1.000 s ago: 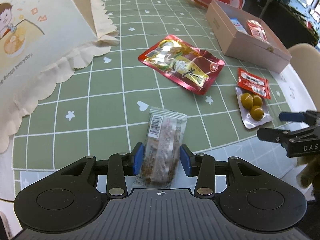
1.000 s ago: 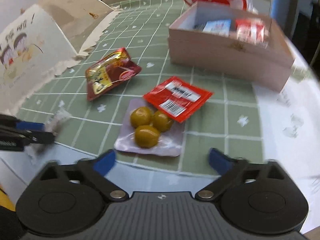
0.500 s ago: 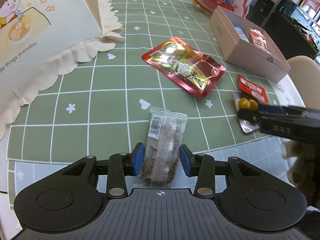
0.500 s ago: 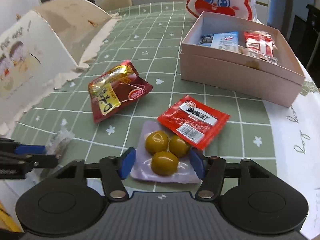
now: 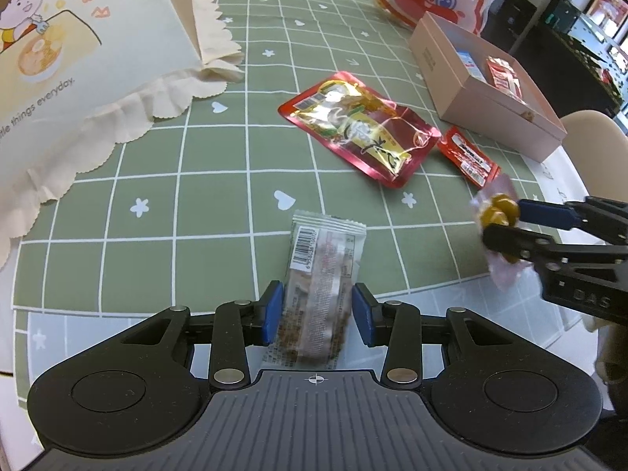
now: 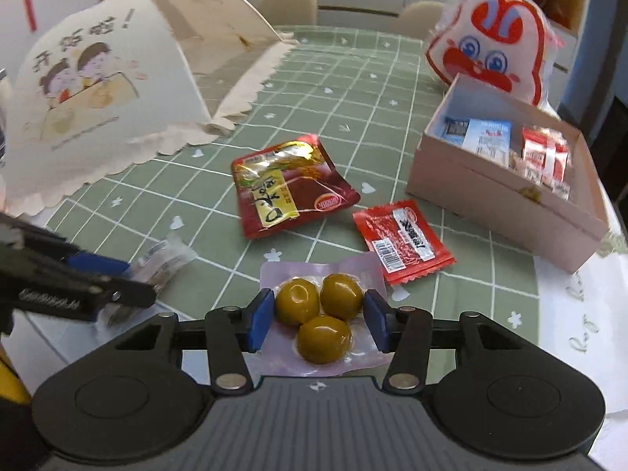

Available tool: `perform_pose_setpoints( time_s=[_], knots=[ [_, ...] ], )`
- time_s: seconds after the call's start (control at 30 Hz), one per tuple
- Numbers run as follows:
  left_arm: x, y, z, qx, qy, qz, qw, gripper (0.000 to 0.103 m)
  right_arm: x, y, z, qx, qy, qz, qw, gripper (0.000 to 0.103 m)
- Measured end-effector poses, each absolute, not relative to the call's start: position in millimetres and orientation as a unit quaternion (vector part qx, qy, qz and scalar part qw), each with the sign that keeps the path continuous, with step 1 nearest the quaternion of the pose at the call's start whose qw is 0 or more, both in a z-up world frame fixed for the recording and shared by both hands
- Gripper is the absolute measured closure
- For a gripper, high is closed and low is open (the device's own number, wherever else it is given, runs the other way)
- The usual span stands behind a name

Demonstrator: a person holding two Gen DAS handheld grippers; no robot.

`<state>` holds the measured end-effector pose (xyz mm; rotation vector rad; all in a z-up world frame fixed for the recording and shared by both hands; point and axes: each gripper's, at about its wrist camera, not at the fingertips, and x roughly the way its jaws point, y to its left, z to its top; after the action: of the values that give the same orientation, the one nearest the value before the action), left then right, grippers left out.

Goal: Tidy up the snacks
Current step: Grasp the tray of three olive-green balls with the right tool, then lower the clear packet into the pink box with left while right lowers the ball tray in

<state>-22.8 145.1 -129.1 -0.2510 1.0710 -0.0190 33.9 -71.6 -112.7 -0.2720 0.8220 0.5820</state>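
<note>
Two packets are sitting in my grippers. Left wrist view: my left gripper (image 5: 317,316) is clamping the clear snack bar packet (image 5: 322,290) at lower centre. Right wrist view: my right gripper (image 6: 318,320) is pinching the olive pack (image 6: 322,310), pink box (image 6: 506,212) sitting at right.

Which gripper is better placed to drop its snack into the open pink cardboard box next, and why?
Right. The right gripper holds the clear pack of three green olives, nearer the pink cardboard box; the left gripper, holding the clear brown snack bar, is farther away.
</note>
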Motion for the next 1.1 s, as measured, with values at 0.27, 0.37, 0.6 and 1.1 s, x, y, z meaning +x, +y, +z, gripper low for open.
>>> perform_pose_setpoints(
  time_s=[0.27,0.37,0.6,1.1],
  knots=[
    [-28,136,-126,-0.126,0.5,-0.04,0.856,0.065,35,-98,-101,-0.13,0.384,0.235,0.883,0.053],
    [-31,122,-117,-0.103,0.487,-0.062,0.865,0.065,36,-113,-95,-0.13,0.379,0.216,0.89,0.053],
    [1,89,-59,-0.102,0.434,-0.144,0.884,0.065,35,-155,-75,-0.105,0.363,0.17,0.91,0.053],
    [250,-3,-50,-0.202,0.397,-0.155,0.882,0.064,31,-224,-53,-0.058,0.314,0.114,0.941,0.053]
  ],
)
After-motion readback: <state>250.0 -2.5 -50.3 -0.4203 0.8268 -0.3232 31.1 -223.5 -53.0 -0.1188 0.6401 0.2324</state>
